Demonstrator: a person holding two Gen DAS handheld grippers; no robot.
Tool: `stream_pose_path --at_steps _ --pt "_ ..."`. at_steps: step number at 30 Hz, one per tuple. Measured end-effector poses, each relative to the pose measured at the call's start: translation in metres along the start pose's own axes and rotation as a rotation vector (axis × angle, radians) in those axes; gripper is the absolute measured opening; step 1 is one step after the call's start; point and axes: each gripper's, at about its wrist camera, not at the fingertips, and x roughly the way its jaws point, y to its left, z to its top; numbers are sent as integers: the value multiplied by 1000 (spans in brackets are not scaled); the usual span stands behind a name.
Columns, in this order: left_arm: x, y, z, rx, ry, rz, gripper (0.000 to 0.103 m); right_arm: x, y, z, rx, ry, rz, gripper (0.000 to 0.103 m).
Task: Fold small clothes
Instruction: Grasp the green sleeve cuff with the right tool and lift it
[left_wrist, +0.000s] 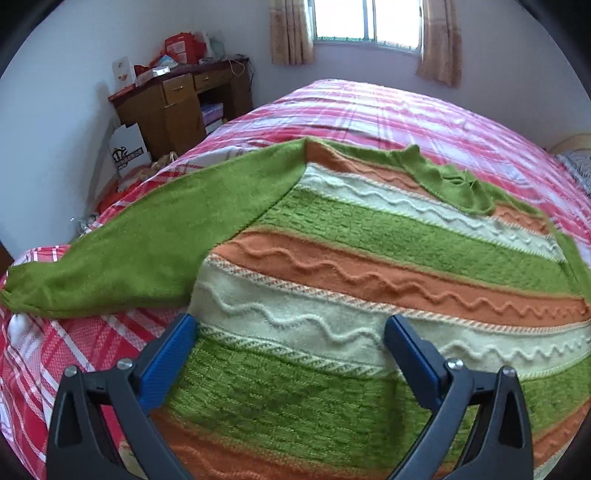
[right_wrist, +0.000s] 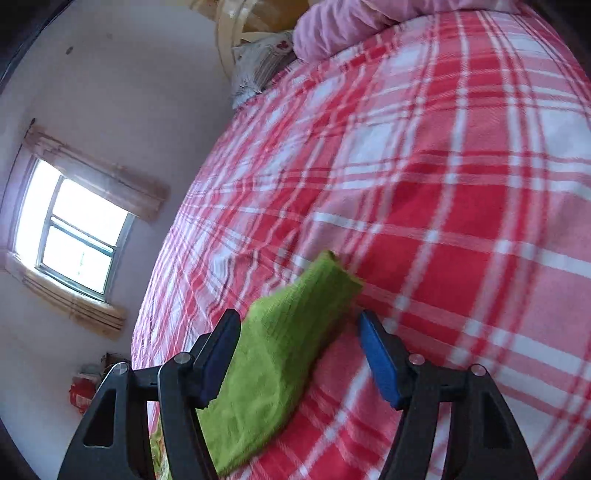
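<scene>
A small knitted sweater (left_wrist: 369, 266) with green, orange and cream stripes lies flat on the bed. Its green left sleeve (left_wrist: 147, 243) stretches out to the left. My left gripper (left_wrist: 291, 332) is open and hovers over the sweater's lower body, holding nothing. In the right wrist view the other green sleeve (right_wrist: 280, 339) lies on the bedspread between the fingers of my right gripper (right_wrist: 295, 325). The right gripper is open, with its left finger (right_wrist: 221, 343) against the sleeve's edge and its right finger apart from it.
The bed has a red, pink and white plaid bedspread (right_wrist: 443, 184). A wooden desk (left_wrist: 177, 99) piled with clutter stands by the far wall, with a window (left_wrist: 365, 22) above the bed. Pillows (right_wrist: 266, 62) and a pink blanket (right_wrist: 351, 26) lie at the head.
</scene>
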Motion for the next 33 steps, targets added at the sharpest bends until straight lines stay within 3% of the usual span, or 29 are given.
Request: stream_pose_path --at_steps 4,6,10,15,20,25,33 --pt "-1 -3 -2 22 -1 -2 103 28 5 -2 -23 85 24 19" --pt "-2 -2 -3 14 -4 -12 103 32 0 -3 0 80 26 12" --pt "-3 0 -3 5 -10 -28 103 24 8 -6 -32 74 19 11" --pt "-1 3 -3 -3 -21 -46 103 -27 75 -28 -254 7 97 11" --pt "-1 4 -4 -11 -28 -59 103 -65 160 -96 -516 -20 159 11" --pt "-2 8 -5 -25 -38 -80 103 -63 222 -170 -587 95 231 11" --pt "-3 18 -5 -72 -65 -138 103 -39 337 -320 -935 261 340 11"
